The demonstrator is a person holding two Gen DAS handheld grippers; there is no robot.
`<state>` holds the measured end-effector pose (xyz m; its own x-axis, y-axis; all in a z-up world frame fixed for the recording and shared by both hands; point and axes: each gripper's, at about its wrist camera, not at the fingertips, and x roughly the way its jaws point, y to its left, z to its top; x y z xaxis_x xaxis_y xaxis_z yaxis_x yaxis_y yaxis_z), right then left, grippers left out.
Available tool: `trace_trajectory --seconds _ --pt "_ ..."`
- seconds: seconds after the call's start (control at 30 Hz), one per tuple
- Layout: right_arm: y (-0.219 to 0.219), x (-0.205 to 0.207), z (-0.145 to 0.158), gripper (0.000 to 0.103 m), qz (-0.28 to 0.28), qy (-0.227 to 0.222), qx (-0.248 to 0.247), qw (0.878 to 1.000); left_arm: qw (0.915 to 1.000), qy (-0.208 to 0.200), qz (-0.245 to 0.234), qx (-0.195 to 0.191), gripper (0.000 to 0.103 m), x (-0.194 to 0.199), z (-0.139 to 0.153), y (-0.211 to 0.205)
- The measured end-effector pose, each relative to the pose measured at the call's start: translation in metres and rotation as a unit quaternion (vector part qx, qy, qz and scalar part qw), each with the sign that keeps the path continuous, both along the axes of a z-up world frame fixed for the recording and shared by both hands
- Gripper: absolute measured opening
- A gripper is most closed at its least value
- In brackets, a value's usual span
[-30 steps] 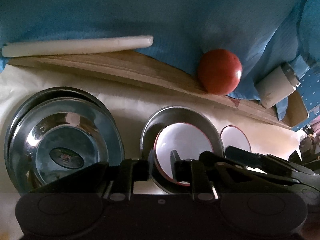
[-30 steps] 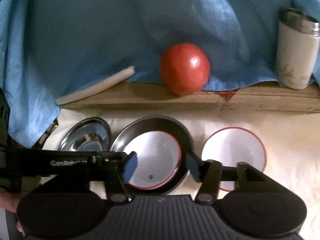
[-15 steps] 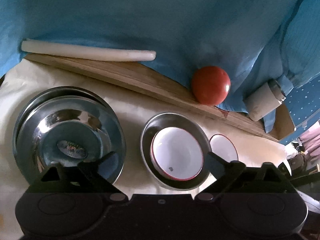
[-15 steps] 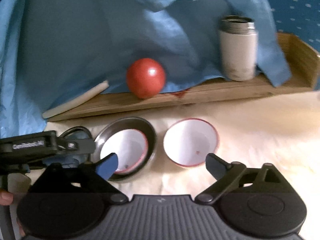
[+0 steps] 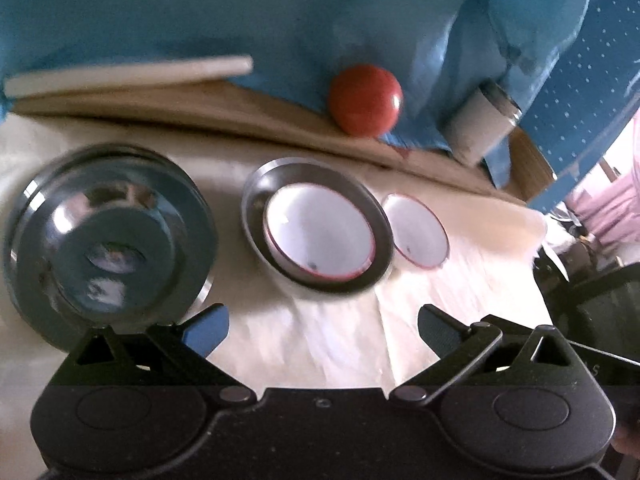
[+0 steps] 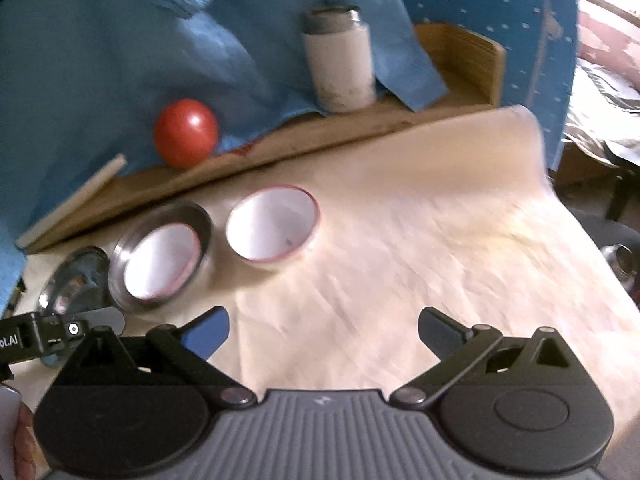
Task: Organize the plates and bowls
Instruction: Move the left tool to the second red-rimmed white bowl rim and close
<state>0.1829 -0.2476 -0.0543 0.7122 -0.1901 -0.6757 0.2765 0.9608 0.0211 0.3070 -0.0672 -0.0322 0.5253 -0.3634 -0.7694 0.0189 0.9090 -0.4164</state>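
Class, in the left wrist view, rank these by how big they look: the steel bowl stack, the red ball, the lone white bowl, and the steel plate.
1. Steel bowl stack, though it lies nearest
2. Steel plate
3. Lone white bowl
4. Red ball

Right hand-held gripper (image 6: pixel 323 330) jaws wide apart, nothing between them, over the cream-covered bench (image 6: pixel 420 272). Red-rimmed white bowl (image 6: pixel 272 226) stands alone, just beside a steel plate (image 6: pixel 202 216) holding a second white bowl (image 6: pixel 162 266). Red ball (image 6: pixel 186 133) and white tumbler (image 6: pixel 340 64) behind.
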Motion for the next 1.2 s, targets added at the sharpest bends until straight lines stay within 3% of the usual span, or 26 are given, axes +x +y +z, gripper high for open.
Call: trace_trajectory --seconds 0.27,0.6,0.8,1.0,1.2 --pt "-0.015 -0.001 0.003 0.103 -0.003 0.014 -0.009 1.000 0.9998 0.020 0.001 -0.009 0.102 0.002 -0.009 -0.018" --pt "-0.066 0.048 0.017 0.103 0.108 0.028 -0.034 0.993 0.9937 0.037 0.106 -0.002 0.102 0.017 -0.012 -0.061" --pt "-0.095 0.077 0.019 0.103 0.167 0.038 -0.056 0.984 0.9818 0.045 0.184 0.005 0.102 0.022 -0.014 -0.090" --pt "-0.117 0.100 0.018 0.103 0.189 0.059 -0.034 0.980 0.9672 0.058 0.247 -0.001 0.102 0.031 -0.014 -0.106" --pt "-0.119 0.119 0.019 0.103 0.233 0.052 -0.015 0.971 0.9519 0.058 0.299 -0.031 0.102 0.041 -0.018 -0.118"
